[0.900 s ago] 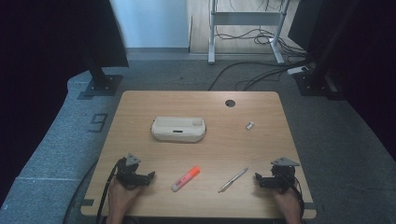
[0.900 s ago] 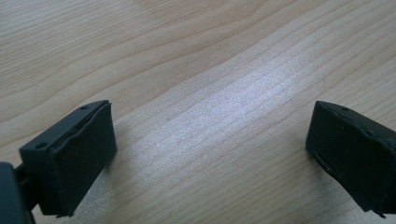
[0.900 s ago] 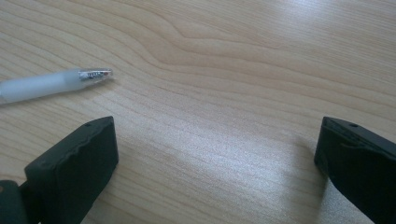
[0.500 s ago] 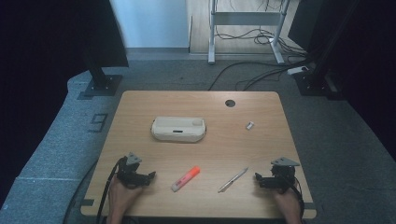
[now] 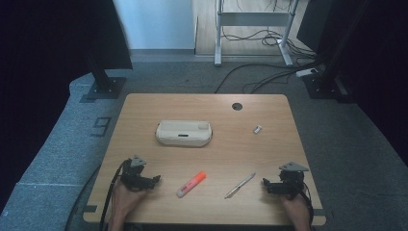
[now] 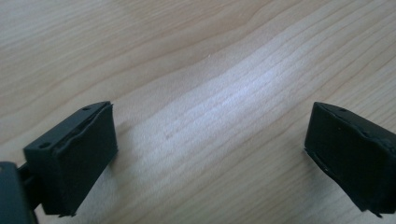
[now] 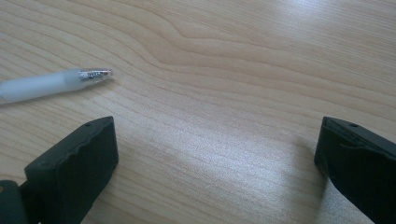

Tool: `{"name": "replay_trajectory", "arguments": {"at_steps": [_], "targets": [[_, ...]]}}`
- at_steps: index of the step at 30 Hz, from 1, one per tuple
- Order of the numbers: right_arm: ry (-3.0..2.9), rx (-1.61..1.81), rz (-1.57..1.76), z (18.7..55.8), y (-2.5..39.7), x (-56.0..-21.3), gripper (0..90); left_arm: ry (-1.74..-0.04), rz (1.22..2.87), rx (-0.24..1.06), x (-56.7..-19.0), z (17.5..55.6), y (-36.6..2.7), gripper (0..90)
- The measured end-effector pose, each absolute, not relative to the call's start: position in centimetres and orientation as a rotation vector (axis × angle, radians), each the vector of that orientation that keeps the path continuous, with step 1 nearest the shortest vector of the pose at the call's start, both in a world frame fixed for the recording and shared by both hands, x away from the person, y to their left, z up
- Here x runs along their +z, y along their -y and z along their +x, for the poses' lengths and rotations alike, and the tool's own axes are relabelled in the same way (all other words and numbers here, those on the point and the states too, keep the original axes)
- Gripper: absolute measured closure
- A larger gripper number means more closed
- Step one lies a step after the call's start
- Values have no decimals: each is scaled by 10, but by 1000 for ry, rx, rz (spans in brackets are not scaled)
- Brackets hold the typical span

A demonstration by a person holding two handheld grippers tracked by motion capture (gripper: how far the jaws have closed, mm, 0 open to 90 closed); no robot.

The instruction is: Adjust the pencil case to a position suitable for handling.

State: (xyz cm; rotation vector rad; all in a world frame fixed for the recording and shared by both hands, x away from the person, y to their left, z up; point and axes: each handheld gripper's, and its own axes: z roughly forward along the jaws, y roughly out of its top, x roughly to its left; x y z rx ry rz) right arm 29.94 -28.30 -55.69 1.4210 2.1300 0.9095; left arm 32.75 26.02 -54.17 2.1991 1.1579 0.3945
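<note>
On the wooden table (image 5: 269, 144) lie a white oblong case (image 5: 184, 133), an orange highlighter (image 5: 191, 184), a pale pen (image 5: 239, 185) and a small white piece (image 5: 257, 129). My left gripper (image 5: 156, 180) rests near the front left edge, open, with bare wood between its jaws (image 6: 210, 149). My right gripper (image 5: 264, 184) rests at the front right, also open and holding nothing (image 7: 217, 158). The pen's tip (image 7: 95, 73) lies just beyond its left jaw, apart from it. Both grippers point toward the table's middle.
A round cable hole (image 5: 236, 106) sits near the table's far edge. Dark stands (image 5: 103, 82) and a metal frame with cables (image 5: 255, 29) are on the floor behind the table.
</note>
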Motion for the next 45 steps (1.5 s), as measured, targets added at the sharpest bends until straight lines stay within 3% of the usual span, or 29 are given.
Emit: {"name": "replay_trajectory", "arguments": {"at_steps": [30,45], "targets": [[-2130,910,1421,299,283,-557,0,-932,2250,311,-483,416,-217,17],[-2131,909,1419,299,283,-557,0,-907,2303,273,-481,466,-205,107]]}}
